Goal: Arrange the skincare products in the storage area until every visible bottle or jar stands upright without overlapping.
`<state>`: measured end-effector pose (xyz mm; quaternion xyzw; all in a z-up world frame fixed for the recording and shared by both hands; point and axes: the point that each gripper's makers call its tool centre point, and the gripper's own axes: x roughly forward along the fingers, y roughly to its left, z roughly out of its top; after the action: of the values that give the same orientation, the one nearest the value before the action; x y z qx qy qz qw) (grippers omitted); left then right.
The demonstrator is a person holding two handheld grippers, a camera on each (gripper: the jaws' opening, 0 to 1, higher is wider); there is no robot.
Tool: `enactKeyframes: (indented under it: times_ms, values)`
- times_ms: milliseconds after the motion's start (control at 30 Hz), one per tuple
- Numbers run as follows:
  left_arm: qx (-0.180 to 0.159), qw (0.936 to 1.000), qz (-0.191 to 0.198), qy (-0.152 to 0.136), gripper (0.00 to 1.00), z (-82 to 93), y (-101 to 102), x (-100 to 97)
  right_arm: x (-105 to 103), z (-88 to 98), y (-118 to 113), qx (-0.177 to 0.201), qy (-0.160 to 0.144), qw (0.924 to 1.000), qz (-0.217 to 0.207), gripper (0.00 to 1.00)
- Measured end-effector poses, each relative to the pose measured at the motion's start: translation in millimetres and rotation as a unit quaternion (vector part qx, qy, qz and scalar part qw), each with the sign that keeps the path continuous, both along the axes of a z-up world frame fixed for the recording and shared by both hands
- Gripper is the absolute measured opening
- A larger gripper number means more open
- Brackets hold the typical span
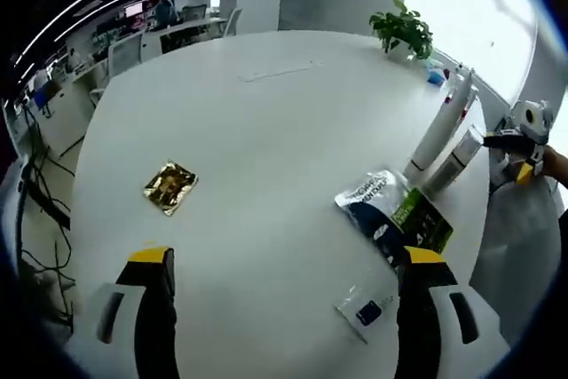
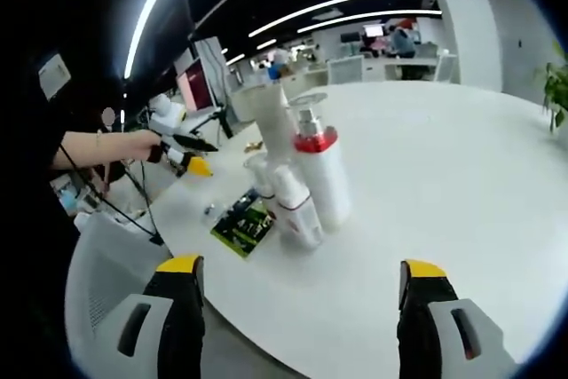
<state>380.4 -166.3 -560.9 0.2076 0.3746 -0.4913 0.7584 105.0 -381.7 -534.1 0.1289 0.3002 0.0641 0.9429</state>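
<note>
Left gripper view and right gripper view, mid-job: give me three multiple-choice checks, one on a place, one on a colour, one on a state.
1. Where does the gold sachet lie on the white table?
A. alone on open tabletop, apart from the bottles
B. leaning on the plant
C. under the green packet

2. What colour is the band below the pump on the tallest bottle?
A. blue
B. red
C. green

3. How do the right gripper's jaws stand?
A. shut on a bottle
B. shut on a packet
C. open, holding nothing

Answers: 1 A, bare table surrounds it in the left gripper view. 2 B, the collar shows red in the right gripper view. 3 C, the yellow-tipped jaws stand wide apart.
</note>
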Motion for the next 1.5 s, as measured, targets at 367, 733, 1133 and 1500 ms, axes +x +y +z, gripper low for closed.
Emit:
enactKeyframes:
  times_ms: [367, 733, 1133, 1500]
  values:
    - [0.004, 0.9999, 0.009, 0.003, 0.96, -5.1, -11, 57.6, -1, -6.4, -1, 0.005, 0.013, 0.9999, -0.003, 0.95]
    - [0.024, 0.9996, 0.007, -0.009, 0.90, -10.1, -13, 100.5, -2, -10.6, -3, 0.015, 0.025, 0.9995, -0.011, 0.95]
    - [0.061, 0.9979, -0.019, -0.008, 0.84, -17.0, -30, 129.7, 0, -13.8, -9, 0.029, 0.029, 0.9989, -0.023, 0.94]
    - [0.108, 0.9928, -0.047, 0.021, 0.71, -36.1, -29, 127.8, 0, -14.7, -17, 0.036, 0.031, 0.9981, -0.039, 0.93]
